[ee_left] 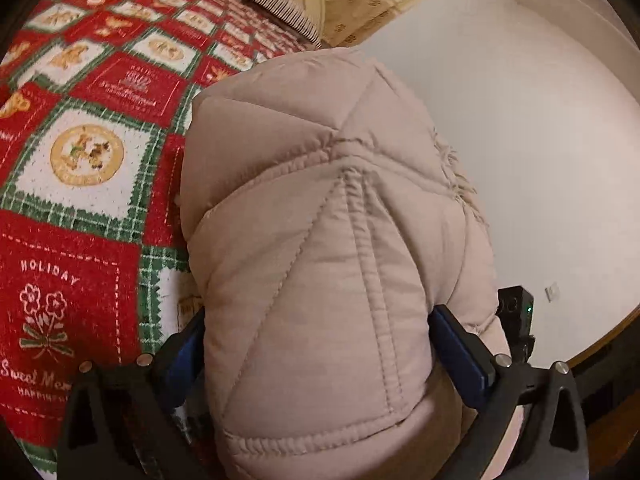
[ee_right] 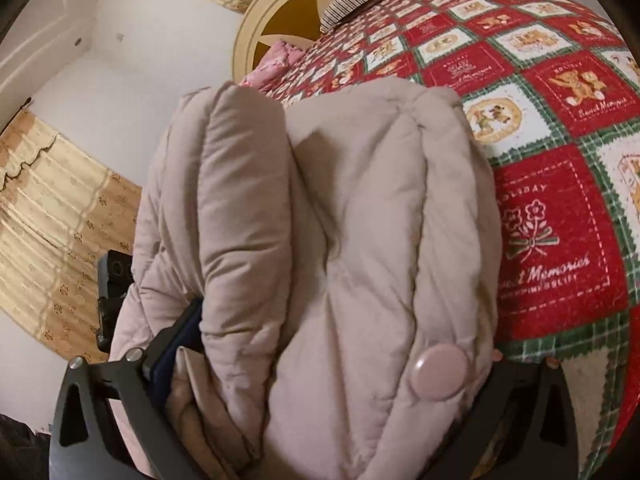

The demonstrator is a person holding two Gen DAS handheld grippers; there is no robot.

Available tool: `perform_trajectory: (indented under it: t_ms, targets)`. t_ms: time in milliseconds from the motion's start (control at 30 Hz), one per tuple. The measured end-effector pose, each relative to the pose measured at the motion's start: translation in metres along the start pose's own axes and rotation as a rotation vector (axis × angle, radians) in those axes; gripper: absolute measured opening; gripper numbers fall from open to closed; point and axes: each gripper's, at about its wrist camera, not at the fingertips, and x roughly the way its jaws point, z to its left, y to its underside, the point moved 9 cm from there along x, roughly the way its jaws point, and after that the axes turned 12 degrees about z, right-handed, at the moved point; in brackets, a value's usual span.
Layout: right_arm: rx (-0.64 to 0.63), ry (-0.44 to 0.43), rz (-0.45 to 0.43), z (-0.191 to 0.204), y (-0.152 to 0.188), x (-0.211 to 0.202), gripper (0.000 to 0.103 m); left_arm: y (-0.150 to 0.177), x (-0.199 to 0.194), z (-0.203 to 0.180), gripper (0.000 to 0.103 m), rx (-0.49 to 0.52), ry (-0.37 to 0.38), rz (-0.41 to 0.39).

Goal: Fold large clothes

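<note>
A beige quilted padded jacket lies bunched at the edge of a bed. It fills the wide gap of my left gripper. The inner face of that gripper's blue right pad is mostly bare, and the left pad sits half behind the fabric, so the jaws stand open around the jacket. In the right wrist view, thick folds of the jacket with a round pink button fill my right gripper. Its left pad presses on a fold. The right finger is hidden under the cloth.
The bed carries a red, green and white holiday patchwork quilt, with a striped pillow and a round cream headboard at the far end. White wall and beige patterned curtains lie beyond the bed's edge.
</note>
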Motion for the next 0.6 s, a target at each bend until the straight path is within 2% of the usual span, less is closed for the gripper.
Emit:
perform_trajectory:
  t_ms: [100,233,367,467,600]
  targets:
    - [-0.014,0.018,0.014,0.003,0.001,0.001,0.102,0.002,-0.001,-0.004,0.102,0.019,-0.015,-0.009]
    - [-0.015,0.011,0.019,0.020,0.012,-0.003,0.079,0.014,-0.011,-0.017,0.094,0.033,-0.017,-0.016]
    - [-0.035,0.037,-0.011,0.037,0.031,-0.015,0.064,0.031,-0.022,-0.037,0.093,0.104,-0.033,-0.027]
    - [-0.052,0.051,-0.031,0.051,0.043,-0.030,0.056,0.041,-0.032,-0.064,0.093,0.150,-0.009,-0.033]
    - [-0.092,0.071,-0.085,0.072,0.051,-0.065,0.051,0.046,-0.035,-0.104,0.093,0.203,0.050,-0.029]
